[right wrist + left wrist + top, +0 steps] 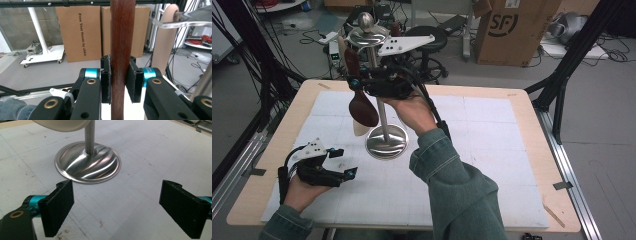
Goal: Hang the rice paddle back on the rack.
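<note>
Right gripper (119,83) jaws clamp the dark spoon (362,105) handle, long axis vertical, beside the rack (386,142) post. Left gripper (341,162) open, idle over tabletop (492,150).

The left hand (299,192) sits low at the near left, forearm in a green sleeve, palm cupping the left gripper (343,162), whose jaws stand wide apart with nothing between them, pointing ahead and to the right. The right arm reaches up and forward across the middle, sleeve bunched at the wrist, the right hand (412,107) lifted high and carrying the right gripper (120,78), jaws nearly together and clamped on a dark wooden handle (122,37).
</note>
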A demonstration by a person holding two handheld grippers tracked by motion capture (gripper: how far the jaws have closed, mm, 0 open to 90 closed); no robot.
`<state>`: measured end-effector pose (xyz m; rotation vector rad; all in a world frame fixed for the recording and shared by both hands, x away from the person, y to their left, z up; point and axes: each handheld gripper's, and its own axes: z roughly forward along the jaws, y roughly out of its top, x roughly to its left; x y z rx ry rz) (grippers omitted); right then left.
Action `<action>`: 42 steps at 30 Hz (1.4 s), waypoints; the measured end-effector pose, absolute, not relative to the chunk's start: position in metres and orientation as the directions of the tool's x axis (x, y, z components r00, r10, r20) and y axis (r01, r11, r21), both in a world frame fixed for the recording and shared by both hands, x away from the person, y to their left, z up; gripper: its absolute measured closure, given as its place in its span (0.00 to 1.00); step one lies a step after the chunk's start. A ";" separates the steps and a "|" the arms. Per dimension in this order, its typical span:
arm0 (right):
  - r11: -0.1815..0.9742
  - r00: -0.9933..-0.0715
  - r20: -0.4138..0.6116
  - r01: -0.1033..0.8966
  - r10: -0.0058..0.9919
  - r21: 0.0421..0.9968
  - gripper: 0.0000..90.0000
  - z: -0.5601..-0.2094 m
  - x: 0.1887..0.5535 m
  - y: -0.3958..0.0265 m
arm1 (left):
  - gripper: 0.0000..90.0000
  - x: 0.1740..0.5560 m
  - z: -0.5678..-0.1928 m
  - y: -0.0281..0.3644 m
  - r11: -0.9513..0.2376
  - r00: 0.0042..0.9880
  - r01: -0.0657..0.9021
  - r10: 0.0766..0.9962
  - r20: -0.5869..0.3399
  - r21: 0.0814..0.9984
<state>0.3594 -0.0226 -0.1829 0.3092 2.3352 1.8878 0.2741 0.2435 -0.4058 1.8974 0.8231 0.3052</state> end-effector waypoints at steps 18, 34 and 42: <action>0.214 -0.967 0.055 0.111 0.250 0.970 0.85 -0.186 0.371 -0.021 | 0.15 0.275 -0.406 0.244 -0.261 0.734 0.410 0.663 -0.147 0.874; 0.204 -0.961 0.062 0.121 0.271 0.972 0.85 -0.189 0.383 -0.026 | 0.15 0.276 -0.405 0.246 -0.257 0.731 0.410 0.666 -0.147 0.875; 0.181 -0.958 0.076 0.130 0.277 0.975 0.81 -0.189 0.385 -0.028 | 0.14 0.277 -0.406 0.246 -0.250 0.725 0.417 0.671 -0.154 0.874</action>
